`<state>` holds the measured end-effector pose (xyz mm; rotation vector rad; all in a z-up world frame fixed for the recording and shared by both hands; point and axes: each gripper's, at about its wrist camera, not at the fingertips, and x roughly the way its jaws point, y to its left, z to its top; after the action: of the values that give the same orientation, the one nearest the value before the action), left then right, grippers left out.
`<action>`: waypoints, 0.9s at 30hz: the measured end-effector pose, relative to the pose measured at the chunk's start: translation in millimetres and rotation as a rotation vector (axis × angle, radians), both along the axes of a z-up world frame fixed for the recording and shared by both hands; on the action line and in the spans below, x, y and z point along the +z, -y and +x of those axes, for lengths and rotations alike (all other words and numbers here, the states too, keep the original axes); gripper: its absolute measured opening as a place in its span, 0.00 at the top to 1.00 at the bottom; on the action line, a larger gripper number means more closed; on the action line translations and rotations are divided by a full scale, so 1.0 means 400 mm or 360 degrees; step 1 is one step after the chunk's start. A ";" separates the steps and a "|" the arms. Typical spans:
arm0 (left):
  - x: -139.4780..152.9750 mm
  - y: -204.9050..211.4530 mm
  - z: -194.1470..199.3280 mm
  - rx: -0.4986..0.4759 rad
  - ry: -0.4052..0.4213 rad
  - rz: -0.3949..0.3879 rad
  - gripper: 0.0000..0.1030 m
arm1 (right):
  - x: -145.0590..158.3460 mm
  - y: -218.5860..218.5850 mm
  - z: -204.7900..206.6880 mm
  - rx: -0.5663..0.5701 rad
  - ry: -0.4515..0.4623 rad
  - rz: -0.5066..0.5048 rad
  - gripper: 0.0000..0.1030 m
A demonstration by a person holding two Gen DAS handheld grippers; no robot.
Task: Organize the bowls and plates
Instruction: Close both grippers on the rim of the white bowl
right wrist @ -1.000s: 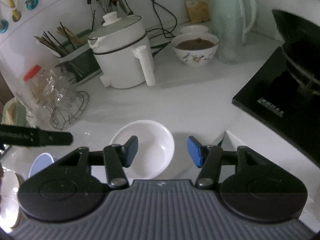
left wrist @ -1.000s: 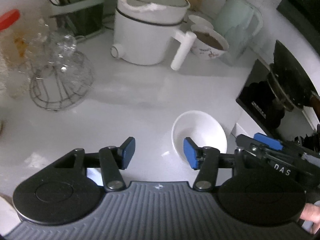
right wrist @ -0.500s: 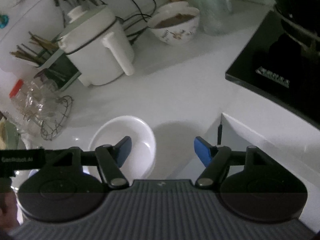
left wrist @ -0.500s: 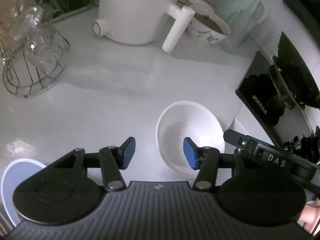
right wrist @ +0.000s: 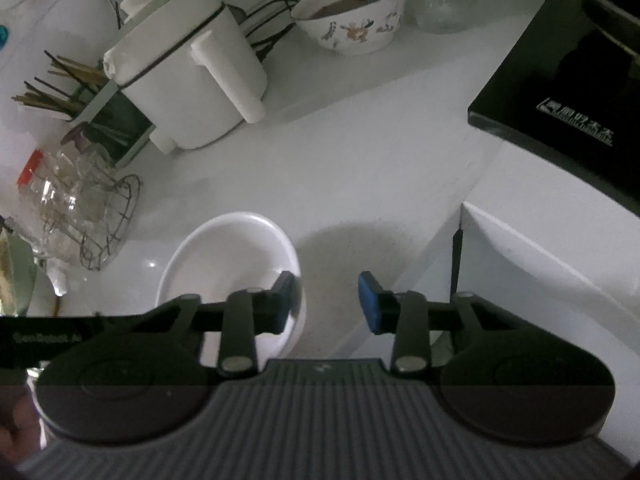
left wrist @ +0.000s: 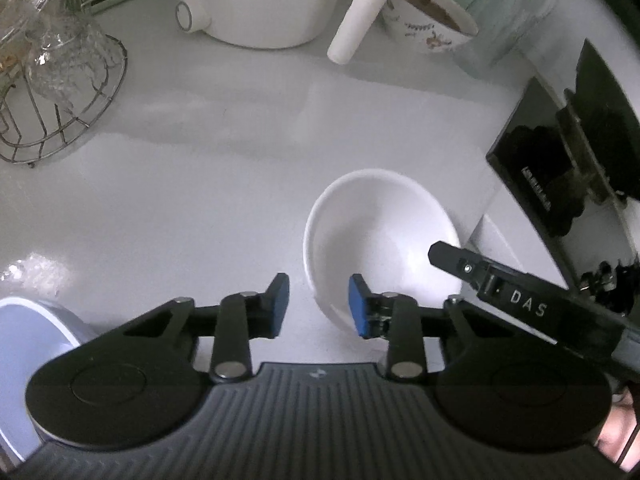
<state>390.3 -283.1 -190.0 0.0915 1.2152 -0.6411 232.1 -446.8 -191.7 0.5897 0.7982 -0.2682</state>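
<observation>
Both sets of jaws just closing, neither pinching yet. Left gripper (left wrist: 316, 304) narrowed, straddling the near rim of the white bowl (left wrist: 380, 236): one pad inside, one outside, a gap to the wall. Right gripper (right wrist: 328, 304) likewise, astride the opposite rim, presumably for a two-handed lift. Bowl sitting on the white counter (left wrist: 200, 160), beside the black cooktop (right wrist: 560, 80); blue plate (left wrist: 24, 360) waiting near left.
</observation>
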 end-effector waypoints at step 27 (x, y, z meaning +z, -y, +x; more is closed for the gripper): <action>0.035 -0.062 -0.035 0.0026 -0.0036 -0.0088 0.88 | 0.022 -0.050 -0.012 0.0119 0.0011 0.0077 0.88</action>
<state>376.3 -258.3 -175.9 0.0285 1.2181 -0.6626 227.1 -427.0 -182.9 0.6049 0.8199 -0.1788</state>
